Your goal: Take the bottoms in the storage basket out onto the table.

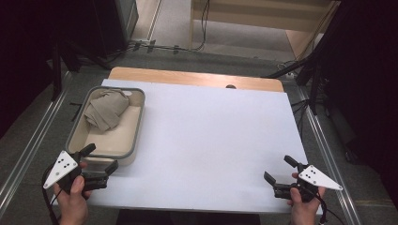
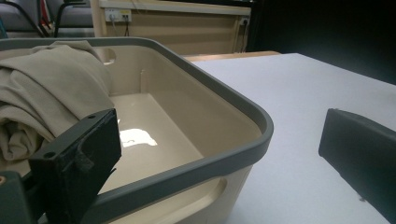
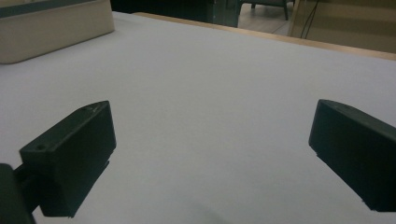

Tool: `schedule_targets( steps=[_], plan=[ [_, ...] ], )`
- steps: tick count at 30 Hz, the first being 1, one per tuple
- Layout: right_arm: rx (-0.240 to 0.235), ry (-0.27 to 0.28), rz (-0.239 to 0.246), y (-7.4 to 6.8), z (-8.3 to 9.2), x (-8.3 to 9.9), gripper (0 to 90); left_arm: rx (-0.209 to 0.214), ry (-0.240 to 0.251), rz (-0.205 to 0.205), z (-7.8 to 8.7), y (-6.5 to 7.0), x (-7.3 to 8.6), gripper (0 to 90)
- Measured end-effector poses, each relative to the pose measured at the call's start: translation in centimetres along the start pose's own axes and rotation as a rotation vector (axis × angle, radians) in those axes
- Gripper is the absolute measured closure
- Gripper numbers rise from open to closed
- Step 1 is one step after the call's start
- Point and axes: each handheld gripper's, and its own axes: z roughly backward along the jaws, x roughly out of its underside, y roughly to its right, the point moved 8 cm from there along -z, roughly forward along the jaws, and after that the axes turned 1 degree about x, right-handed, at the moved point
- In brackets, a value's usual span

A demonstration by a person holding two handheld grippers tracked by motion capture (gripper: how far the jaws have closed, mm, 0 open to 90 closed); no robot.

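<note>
Two handheld grippers frame the high view: the left gripper [image 1: 99, 158], black with a grey three-cornered plate, hangs at the near end of a beige rectangular plastic tub with a grey rounded rim [image 1: 139, 125], one jaw above that rim and the other just beside the tub's near outer corner, jaws spread wide and gripping nothing. Inside the tub, a crumpled khaki cloth [image 1: 105, 109] of soft, creased fabric lies bunched at the far end, leaving the smooth near floor bare. The tub sits on the matte white tabletop [image 1: 211, 136], and the right gripper [image 1: 279, 169] is well apart from the tub, over the table's near right corner, its jaws also released and empty. In the left gripper view, the tub's thick grey rim [image 2: 224, 158] curves between the two blocky black jaws; the cloth [image 2: 51, 88] sags in heavy folds against the tub's glossy inner wall, behind the nearer jaw. In the right gripper view, the two squared black jaws stand wide over the plain white tabletop [image 3: 210, 116], with the tub's beige outer wall [image 3: 56, 28] far off at the upper left.
</note>
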Motion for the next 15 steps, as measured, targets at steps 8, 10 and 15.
schedule_targets(
  steps=[8, 10, 15],
  plan=[
    [-0.016, -0.005, 0.01, -0.3, -0.3, 0.1, 0.0, 0.011, 0.012, -0.005, 0.2, 0.2, -0.4, 0.0],
    [-0.034, -0.006, 0.011, -0.4, -0.4, 0.1, 0.0, 0.016, 0.02, -0.002, 0.3, 0.2, -0.7, 0.0],
    [-0.038, -0.016, 0.028, -0.4, -0.5, 0.1, 0.0, 0.014, 0.017, -0.003, 0.3, 0.7, -1.6, 0.0]
  ],
)
